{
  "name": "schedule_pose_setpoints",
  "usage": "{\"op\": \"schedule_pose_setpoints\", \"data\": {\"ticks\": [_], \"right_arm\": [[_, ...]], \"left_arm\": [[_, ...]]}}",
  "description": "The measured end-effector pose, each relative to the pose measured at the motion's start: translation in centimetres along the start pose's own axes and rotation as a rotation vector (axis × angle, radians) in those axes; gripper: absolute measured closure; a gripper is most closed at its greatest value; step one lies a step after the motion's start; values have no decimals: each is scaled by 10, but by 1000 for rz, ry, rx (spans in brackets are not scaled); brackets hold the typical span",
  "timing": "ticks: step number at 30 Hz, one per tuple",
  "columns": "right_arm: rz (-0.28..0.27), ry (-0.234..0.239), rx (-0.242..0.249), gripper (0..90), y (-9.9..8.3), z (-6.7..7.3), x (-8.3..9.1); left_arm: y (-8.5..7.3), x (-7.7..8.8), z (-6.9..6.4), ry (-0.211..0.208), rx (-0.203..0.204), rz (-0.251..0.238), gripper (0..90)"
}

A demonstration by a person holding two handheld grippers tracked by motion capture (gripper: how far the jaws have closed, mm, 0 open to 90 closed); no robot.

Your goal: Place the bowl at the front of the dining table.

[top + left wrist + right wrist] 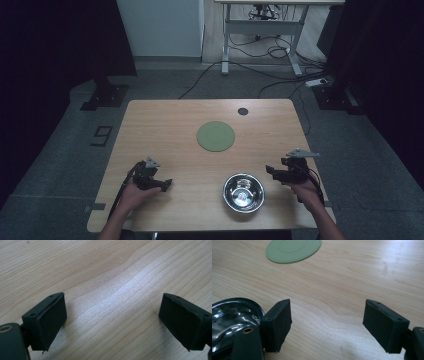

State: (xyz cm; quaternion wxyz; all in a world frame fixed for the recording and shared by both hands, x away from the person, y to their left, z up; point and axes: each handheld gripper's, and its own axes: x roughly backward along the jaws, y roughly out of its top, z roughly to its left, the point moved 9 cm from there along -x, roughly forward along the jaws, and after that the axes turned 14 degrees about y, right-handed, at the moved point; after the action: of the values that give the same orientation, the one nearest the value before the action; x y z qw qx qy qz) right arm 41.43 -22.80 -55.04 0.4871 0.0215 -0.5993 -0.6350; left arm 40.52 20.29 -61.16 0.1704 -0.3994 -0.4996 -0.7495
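Note:
A shiny steel bowl [243, 192] stands near the front of the wooden table [165, 125], and its rim [229, 312] lies at the lower left of the right gripper view. A flat green round mat [215, 135] lies mid-table, also at the top of the right gripper view [293, 249]. My left gripper [166, 184] rests low at the front left, open, with only bare wood between its pads [51, 320]. My right gripper [270, 171] sits just right of the bowl, open and empty, aimed toward the mat.
A small dark round disc [243, 111] sits near the table's far edge. Beyond the table are a grey floor, a desk frame [260, 35] with cables, and dark stands at both sides.

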Motion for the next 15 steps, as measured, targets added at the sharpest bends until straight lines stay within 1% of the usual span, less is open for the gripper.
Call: {"op": "schedule_pose_setpoints", "data": {"ticks": [5, 10, 15], "right_arm": [[-2, 9, 1, 232, 0, 3, 0], [-4, 33, 7, 238, 1, 11, 0], [6, 50, 20, 237, 1, 18, -2]], "left_arm": [[0, 0, 0, 0, 0, 0, 76], [0, 0, 0, 0, 0, 0, 76], [0, 0, 0, 0, 0, 0, 75]]}}
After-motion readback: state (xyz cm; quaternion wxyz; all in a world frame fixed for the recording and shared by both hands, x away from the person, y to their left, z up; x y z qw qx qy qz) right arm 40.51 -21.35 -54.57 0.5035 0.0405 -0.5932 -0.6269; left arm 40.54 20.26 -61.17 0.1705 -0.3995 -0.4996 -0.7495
